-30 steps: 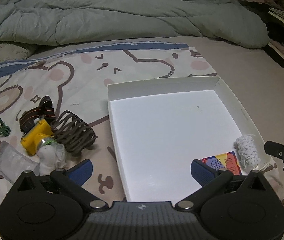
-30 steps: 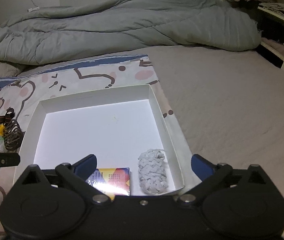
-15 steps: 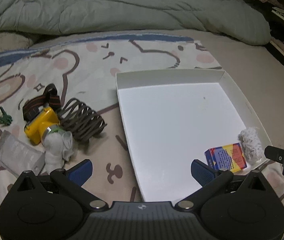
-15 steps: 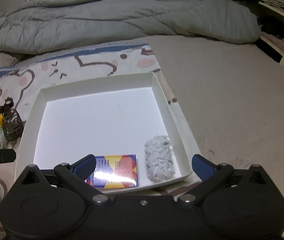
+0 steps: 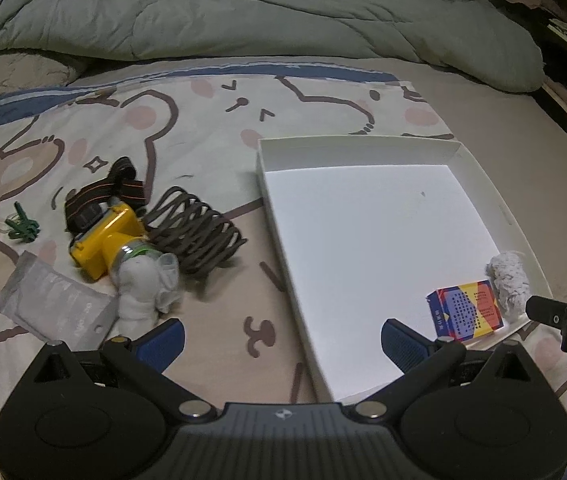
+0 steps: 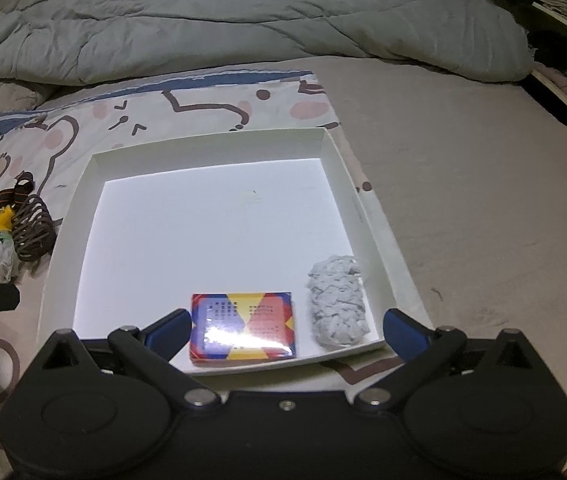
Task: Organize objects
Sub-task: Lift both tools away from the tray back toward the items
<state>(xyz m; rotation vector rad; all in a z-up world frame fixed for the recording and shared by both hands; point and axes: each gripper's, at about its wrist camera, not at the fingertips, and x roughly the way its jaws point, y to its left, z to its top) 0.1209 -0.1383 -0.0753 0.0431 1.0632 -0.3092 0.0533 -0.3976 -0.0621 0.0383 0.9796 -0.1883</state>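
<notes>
Only 2 things in the white tray [image 6: 367,216] so far: colourful box [image 6: 243,325] and white knit roll [image 6: 337,300]. Headlamp [image 5: 105,236], cord bundle [image 5: 197,236], packet [image 5: 55,306] wait on the bed. Left tongs [image 5: 281,340] and right tongs [image 6: 287,330] both gape empty.

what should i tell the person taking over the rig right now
Left tongs: open, empty, hanging over the bedsheet by the near left edge of the shallow white cardboard tray.
Right tongs: open, empty, at the tray's near edge.
Done: colourful red-blue-yellow box and white knitted roll lie in the tray's near right corner.
Left: yellow headlamp with striped strap, brown coiled cord, white balled socks, clear plastic packet and small green toy lie on the sheet to the tray's left.
</notes>
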